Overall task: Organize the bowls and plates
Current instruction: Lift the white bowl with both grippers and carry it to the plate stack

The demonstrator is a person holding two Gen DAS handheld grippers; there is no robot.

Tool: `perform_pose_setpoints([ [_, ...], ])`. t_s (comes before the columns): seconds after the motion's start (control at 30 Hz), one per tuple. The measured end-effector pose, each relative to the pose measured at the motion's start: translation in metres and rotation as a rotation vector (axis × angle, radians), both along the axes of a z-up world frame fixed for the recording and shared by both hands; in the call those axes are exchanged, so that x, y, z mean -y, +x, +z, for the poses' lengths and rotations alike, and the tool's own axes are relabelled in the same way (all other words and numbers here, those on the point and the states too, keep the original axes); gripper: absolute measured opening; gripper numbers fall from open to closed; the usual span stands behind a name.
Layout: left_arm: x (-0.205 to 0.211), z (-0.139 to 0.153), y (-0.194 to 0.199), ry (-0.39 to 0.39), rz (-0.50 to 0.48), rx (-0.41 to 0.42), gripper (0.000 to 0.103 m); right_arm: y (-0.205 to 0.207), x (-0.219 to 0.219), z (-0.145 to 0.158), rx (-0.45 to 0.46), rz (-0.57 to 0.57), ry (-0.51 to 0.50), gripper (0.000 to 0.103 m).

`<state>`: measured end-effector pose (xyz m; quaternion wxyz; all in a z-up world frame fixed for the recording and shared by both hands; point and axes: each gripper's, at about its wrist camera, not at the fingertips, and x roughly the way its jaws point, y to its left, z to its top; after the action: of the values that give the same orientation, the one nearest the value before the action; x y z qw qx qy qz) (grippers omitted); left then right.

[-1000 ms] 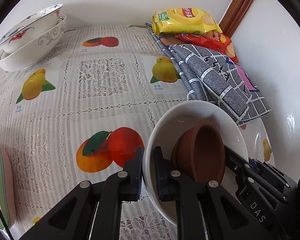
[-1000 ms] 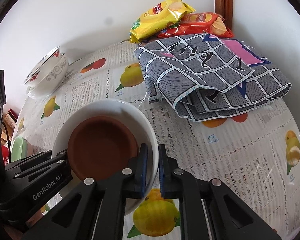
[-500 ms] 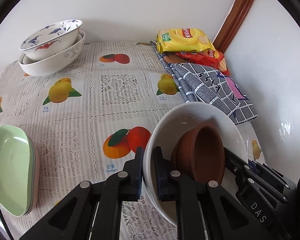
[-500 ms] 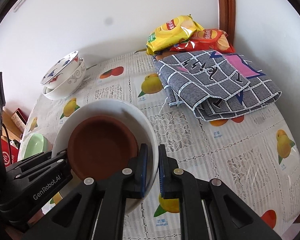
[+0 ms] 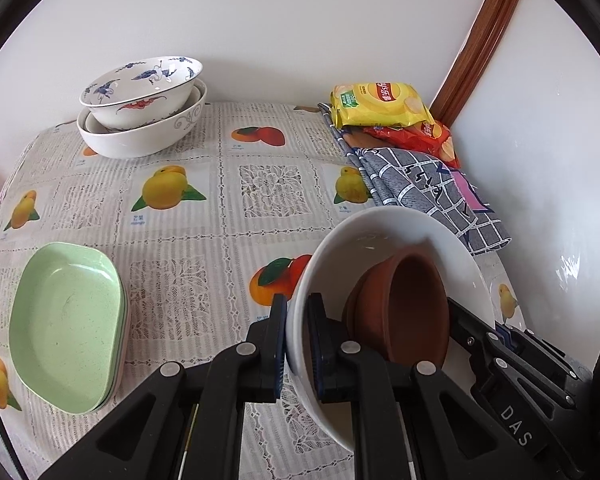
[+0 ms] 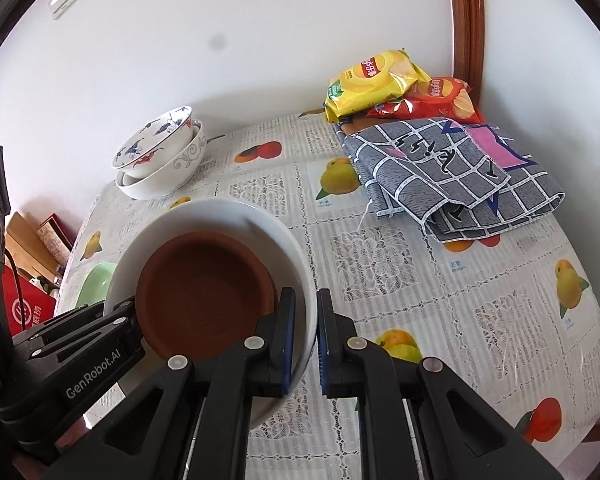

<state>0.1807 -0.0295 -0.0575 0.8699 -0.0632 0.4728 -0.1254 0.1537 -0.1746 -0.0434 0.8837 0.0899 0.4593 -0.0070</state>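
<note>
I hold a white bowl (image 5: 384, 228) with a brown clay dish (image 5: 404, 308) lying inside it, lifted above the table. My left gripper (image 5: 298, 344) is shut on the bowl's left rim. My right gripper (image 6: 303, 340) is shut on the opposite rim of the white bowl (image 6: 224, 212), with the brown dish (image 6: 204, 296) beside its inner finger. Two stacked patterned bowls (image 5: 140, 108) stand at the table's far left; they also show in the right wrist view (image 6: 160, 160). Stacked green plates (image 5: 64, 328) lie at the near left.
A folded grey checked cloth (image 6: 452, 172) lies at the far right, with yellow (image 6: 372, 80) and red (image 6: 440, 100) chip bags behind it by the wall corner. A fruit-print tablecloth (image 5: 236, 208) covers the table. Boxes (image 6: 24, 300) stand beyond the table's left edge.
Both grippers have risen and drawn back with the white bowl, so more of the table shows. The green plates and stacked bowls have come fully into view.
</note>
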Motion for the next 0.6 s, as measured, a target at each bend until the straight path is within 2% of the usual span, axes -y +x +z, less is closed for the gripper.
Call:
perform_pose_setpoints([
  [0.6, -0.042, 0.011, -0.008, -0.009, 0.045, 0.019, 0.011, 0.001, -0.041, 0.009, 0.017, 0.045, 0.001, 0.01],
])
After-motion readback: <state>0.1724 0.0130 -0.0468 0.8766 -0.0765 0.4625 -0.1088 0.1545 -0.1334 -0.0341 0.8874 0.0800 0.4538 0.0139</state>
